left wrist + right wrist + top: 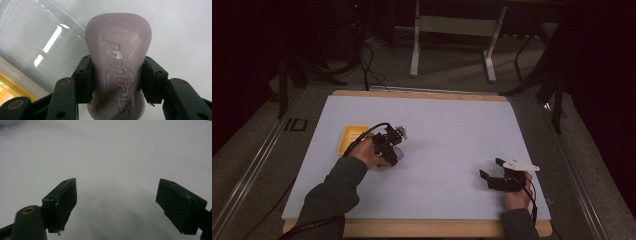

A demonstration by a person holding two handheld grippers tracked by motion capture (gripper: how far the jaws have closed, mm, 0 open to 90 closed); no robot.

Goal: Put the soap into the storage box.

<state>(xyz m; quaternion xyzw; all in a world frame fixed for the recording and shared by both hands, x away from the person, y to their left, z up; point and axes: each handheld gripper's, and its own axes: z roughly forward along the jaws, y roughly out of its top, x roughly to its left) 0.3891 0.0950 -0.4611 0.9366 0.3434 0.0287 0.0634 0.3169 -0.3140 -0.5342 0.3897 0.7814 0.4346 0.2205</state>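
Note:
In the left gripper view a pale lilac bar of soap (pixel 119 67) with embossed lettering sits pinched at its narrow waist between the two black jaws of my left gripper (pixel 117 77), which is shut on it. From above, the left gripper (pixel 388 150) is held low over the white sheet, just right of a yellow dish (pixel 350 137), and the soap (pixel 396 150) is a faint pale patch under it. My right gripper (pixel 490 168) rests near the front right of the sheet, its jaws wide apart and empty; in its own view the right gripper (pixel 116 200) frames bare white surface.
A clear plastic piece (pixel 37 42) lies left of the soap, with the yellow dish edge (pixel 7 87) below it. The white sheet (pixel 447 130) covers a wooden table top (pixel 417 94). A metal stand (pixel 452 30) and cables are on the floor beyond.

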